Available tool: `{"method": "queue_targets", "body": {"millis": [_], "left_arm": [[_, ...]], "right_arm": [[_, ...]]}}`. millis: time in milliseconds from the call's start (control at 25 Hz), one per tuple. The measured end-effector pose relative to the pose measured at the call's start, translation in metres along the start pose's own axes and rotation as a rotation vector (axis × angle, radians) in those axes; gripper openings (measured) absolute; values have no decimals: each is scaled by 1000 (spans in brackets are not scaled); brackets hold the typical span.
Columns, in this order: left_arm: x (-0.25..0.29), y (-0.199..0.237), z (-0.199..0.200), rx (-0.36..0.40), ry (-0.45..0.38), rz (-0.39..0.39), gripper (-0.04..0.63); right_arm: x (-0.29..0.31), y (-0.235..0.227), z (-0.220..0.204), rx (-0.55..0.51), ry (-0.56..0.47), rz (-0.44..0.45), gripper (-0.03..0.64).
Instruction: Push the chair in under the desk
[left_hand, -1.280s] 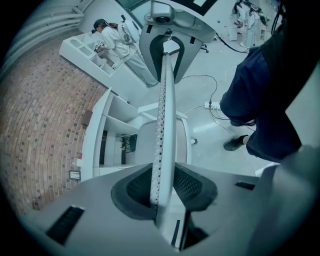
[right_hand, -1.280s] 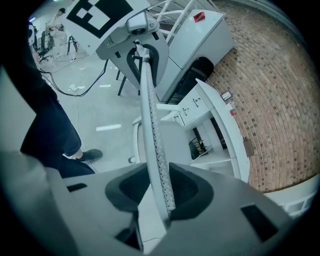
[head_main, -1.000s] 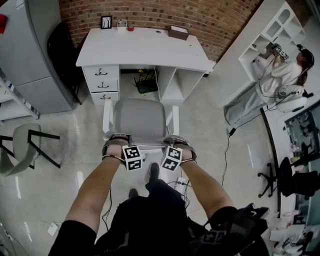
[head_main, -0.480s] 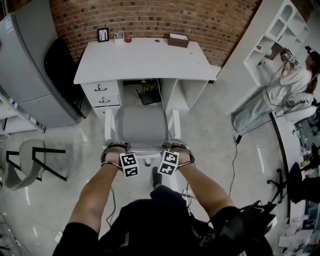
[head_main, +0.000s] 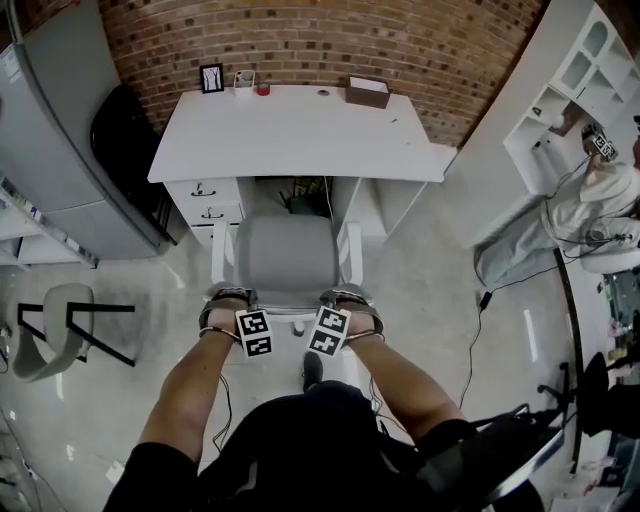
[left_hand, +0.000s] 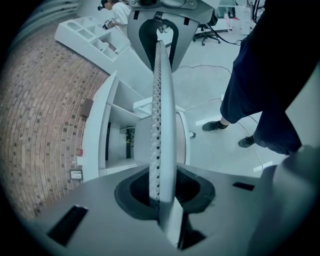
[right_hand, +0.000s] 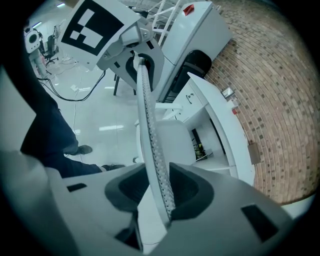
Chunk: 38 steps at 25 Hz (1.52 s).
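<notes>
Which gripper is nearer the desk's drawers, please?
Left. The left gripper, jaws just closed further on the chair back, is in line with the drawers; the right gripper grips the back's other end, farther away.

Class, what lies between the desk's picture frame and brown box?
Head view: a small white container, a red item, a small dark spot, otherwise bare desktop.

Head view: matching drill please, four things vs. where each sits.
1 picture frame
2 brown box
3 chair
4 grey cabinet

A on the desk, back right
B in front of the desk opening
C standing beside the desk, on its left
D on the desk, back left corner

Pairs: 1-D, 2-A, 3-B, 4-C
</notes>
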<state>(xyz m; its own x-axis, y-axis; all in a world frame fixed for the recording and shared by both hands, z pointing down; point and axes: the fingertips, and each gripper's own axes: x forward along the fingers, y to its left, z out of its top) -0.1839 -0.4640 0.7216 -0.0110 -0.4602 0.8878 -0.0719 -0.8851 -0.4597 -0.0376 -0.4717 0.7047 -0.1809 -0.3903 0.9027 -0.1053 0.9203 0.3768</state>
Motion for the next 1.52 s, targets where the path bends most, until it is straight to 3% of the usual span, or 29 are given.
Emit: {"method": "queue_targets", "body": {"millis": [360, 800, 1520], "left_arm": [[20, 33, 11, -9, 17, -3, 58], [32, 38, 38, -25, -3, -49, 19], [56, 75, 59, -18, 13, -45, 12]], "right_arm": [[15, -41, -8, -18, -7, -3, 127], [17, -57, -33, -20, 16, 52, 124], [31, -100, -50, -54, -15, -11, 127]]}}
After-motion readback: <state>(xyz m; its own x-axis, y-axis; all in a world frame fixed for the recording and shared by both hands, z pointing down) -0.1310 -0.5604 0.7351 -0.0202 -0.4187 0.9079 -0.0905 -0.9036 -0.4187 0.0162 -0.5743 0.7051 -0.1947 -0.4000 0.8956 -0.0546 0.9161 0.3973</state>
